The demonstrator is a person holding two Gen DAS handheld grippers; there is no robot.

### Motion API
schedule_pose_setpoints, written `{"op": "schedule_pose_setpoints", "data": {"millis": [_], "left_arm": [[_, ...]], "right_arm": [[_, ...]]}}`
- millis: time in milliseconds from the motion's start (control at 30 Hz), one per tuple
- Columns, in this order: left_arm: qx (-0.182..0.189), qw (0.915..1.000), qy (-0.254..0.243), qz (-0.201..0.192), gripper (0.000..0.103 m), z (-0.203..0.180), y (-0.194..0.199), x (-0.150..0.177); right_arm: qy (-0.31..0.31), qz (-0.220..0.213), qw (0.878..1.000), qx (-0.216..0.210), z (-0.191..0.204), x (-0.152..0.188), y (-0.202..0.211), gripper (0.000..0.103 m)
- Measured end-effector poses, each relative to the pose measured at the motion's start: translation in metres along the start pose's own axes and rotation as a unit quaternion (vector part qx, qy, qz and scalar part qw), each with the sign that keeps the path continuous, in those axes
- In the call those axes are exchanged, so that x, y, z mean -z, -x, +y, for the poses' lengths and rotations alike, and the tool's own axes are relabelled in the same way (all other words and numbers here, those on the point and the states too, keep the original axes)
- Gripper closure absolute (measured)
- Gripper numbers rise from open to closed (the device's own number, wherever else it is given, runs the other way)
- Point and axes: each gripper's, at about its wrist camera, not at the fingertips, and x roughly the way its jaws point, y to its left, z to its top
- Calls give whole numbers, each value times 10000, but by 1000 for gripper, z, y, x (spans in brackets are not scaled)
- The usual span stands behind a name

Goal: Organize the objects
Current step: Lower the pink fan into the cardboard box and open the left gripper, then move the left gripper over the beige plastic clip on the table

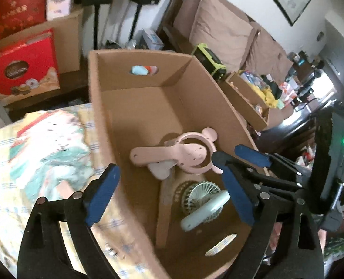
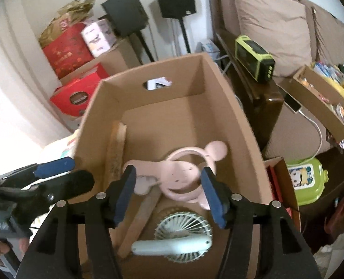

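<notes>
An open cardboard box holds a pink mouse-eared hand fan and a pale green hand fan nearer me. My left gripper is open and empty, straddling the box's left wall above the fans. My right gripper is open and empty, hovering over the pink fan. The right gripper also shows in the left wrist view, and the left gripper in the right wrist view.
A loose cardboard flap lies inside the box. A patterned bedsheet lies left of it. Red gift boxes stand at the back left. A sofa, a green radio and a tray of clutter are on the right.
</notes>
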Motion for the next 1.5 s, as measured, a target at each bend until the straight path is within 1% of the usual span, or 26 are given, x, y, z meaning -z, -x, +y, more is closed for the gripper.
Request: {"op": "schedule_pose_setpoints", "data": {"millis": [67,233,333,400,533,800,900,1000,1100,1167,1233,1267,1400,1500], "left_arm": [[-57,10000,13,-24,13,4,10,4],[-219,9993,284,-111,13,30,33,21],[-345,9986,387,-103,13,43,39,31],[-448,9980,445,-102,13,52,45,38],[-535,9969,557,-140,13,66,56,50],[-845,9939,651,-284,13,85,84,72],[-899,9927,707,-388,1,93,95,80],[-1061,9902,772,-470,1,102,107,88],[-1201,9883,810,-483,0,111,116,96],[-1304,9867,830,-507,0,117,121,102],[-1350,9855,889,-517,0,125,126,109],[-1346,9852,930,-511,0,130,129,112],[-1327,9839,1101,-472,0,149,138,126],[-1448,9822,1100,-476,0,162,147,138]], "right_arm": [[80,-3,10000,-37,8,2,3,37],[232,2,9997,-103,27,10,11,33],[316,51,9995,-86,39,14,13,29],[349,68,9993,-92,45,17,14,27],[437,137,9989,-108,57,24,15,25],[627,150,9978,-146,81,37,21,22],[645,145,9976,-226,90,40,24,22],[691,86,9971,-319,98,43,29,20],[815,62,9962,-317,109,47,32,19],[911,70,9953,-311,117,49,32,15],[1030,62,9943,-287,125,52,31,2],[1066,53,9939,-290,128,53,32,0],[1196,82,9922,-332,140,59,32,0],[1315,114,9904,-412,153,65,33,0]]}}
